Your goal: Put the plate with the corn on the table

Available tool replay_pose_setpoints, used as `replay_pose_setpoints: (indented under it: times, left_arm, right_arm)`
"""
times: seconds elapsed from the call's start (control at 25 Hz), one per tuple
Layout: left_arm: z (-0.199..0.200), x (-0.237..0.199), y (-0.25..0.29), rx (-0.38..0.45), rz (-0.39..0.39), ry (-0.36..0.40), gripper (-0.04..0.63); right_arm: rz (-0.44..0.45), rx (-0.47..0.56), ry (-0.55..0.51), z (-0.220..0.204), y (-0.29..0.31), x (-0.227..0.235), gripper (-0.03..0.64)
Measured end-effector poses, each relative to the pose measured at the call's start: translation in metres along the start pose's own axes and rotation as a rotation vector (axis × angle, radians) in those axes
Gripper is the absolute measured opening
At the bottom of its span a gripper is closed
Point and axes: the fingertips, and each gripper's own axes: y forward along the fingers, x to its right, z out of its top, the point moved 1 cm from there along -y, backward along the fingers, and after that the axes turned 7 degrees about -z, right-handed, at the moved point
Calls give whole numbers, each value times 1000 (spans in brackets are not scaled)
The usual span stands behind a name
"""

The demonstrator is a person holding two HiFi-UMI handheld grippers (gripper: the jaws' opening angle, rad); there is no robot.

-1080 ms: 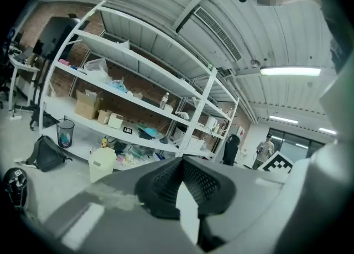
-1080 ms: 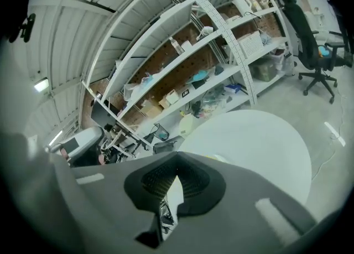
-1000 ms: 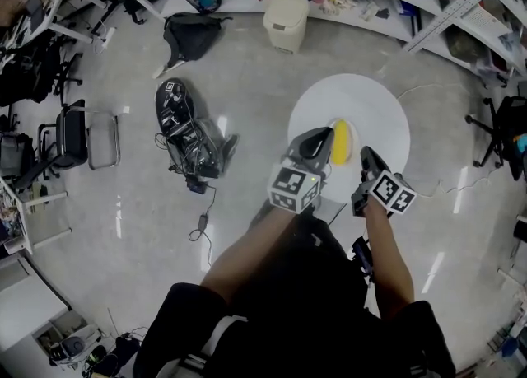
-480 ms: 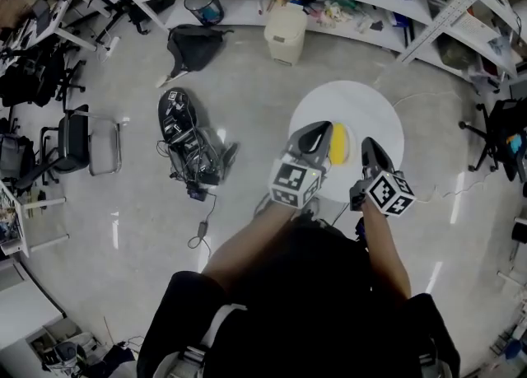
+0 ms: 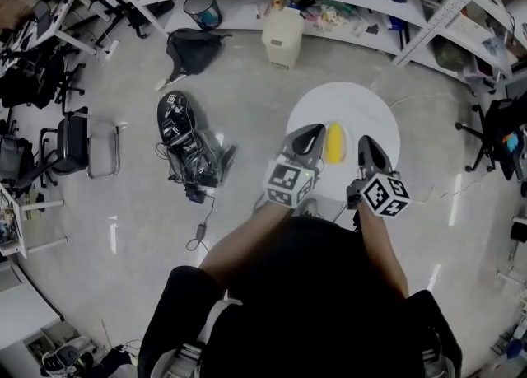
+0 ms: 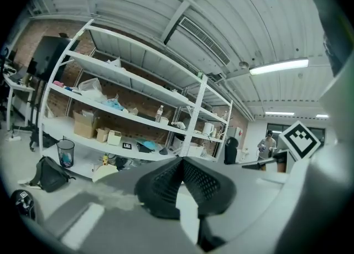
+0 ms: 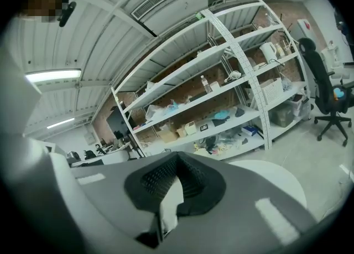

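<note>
The left gripper [image 5: 308, 137] is clamped shut on the 9 o'clock rim of the plate [image 6: 186, 210]. The corn [image 5: 333, 142] lies on it between the grippers, long axis running 12 to 6 o'clock, above the round table [image 5: 379, 113]. The right gripper [image 5: 366, 148] pinches the 3 o'clock rim, jaws closed.
</note>
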Motion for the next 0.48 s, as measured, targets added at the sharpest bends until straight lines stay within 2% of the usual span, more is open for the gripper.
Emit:
replay_pose_setpoints:
  times: [0.48]
  left_arm:
    - [-2, 1, -2, -7, -8, 1, 5]
  right_arm:
    - [33, 20, -55, 0, -4, -12, 8]
